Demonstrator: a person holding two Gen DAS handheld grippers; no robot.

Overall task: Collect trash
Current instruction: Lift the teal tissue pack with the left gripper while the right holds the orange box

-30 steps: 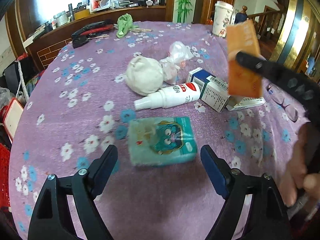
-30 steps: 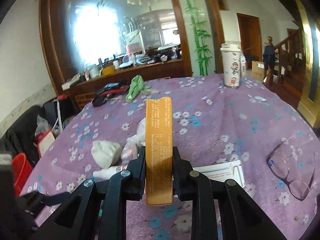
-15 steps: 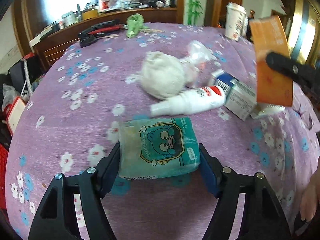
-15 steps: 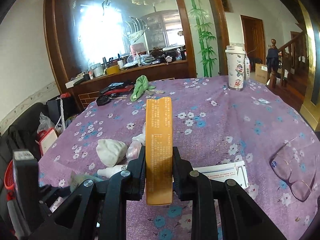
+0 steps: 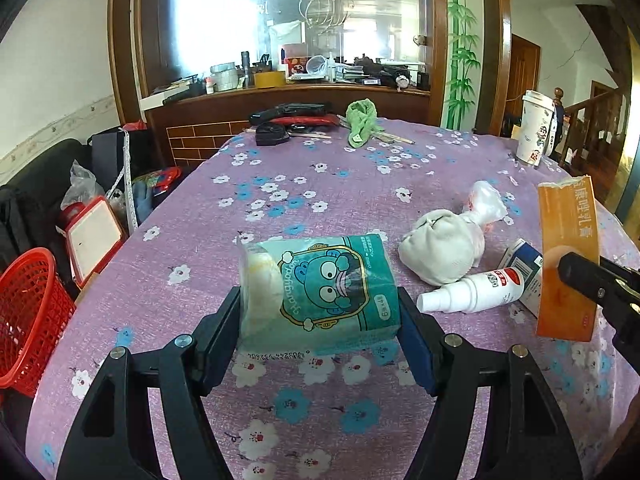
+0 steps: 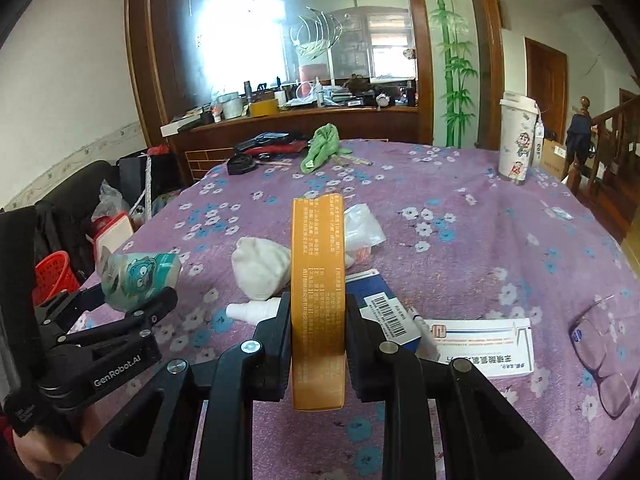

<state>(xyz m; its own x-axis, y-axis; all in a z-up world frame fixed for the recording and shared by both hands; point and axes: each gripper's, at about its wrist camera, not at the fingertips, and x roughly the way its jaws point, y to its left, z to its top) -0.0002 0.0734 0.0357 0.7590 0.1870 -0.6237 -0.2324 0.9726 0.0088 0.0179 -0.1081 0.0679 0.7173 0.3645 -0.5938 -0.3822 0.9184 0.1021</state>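
1. Two items are in hand and none looks binned, so by my read the job is in its early-to-middle stretch.
2. Far left, a red mesh basket (image 5: 28, 316) sits off the table (image 5: 328, 184) edge, low beside it; it seems the likely drop spot, though that is a guess.
3. Next along, the left gripper (image 5: 320, 316) is clamped on a teal tissue pack (image 5: 320, 288), held clear above the cloth. Soft, crinkly plastic wrap, pillowy block shape, cartoon print; it should squash a little under the pads.
4. Centre of the table: a white wad (image 5: 440, 252), lumpy and rounded, touches a knotted clear bag (image 5: 484, 204), thin and wrinkled.
5. Just in front, a white spray bottle (image 5: 472, 292) lies on its side, smooth hard plastic, resting against a blue-and-white carton (image 6: 384, 312). A flat white box (image 6: 480, 340) lies just beside that.
6. Right side, the right gripper (image 6: 318, 320) is squeezed tight on an orange box (image 6: 318, 300), a slim upright cardboard carton with a torn top, held above the table.
7. Left to collect, as I judge it: wad, bag, bottle, cartons.
8. Far right, glasses (image 6: 604, 352) lie on the cloth; probably not trash.
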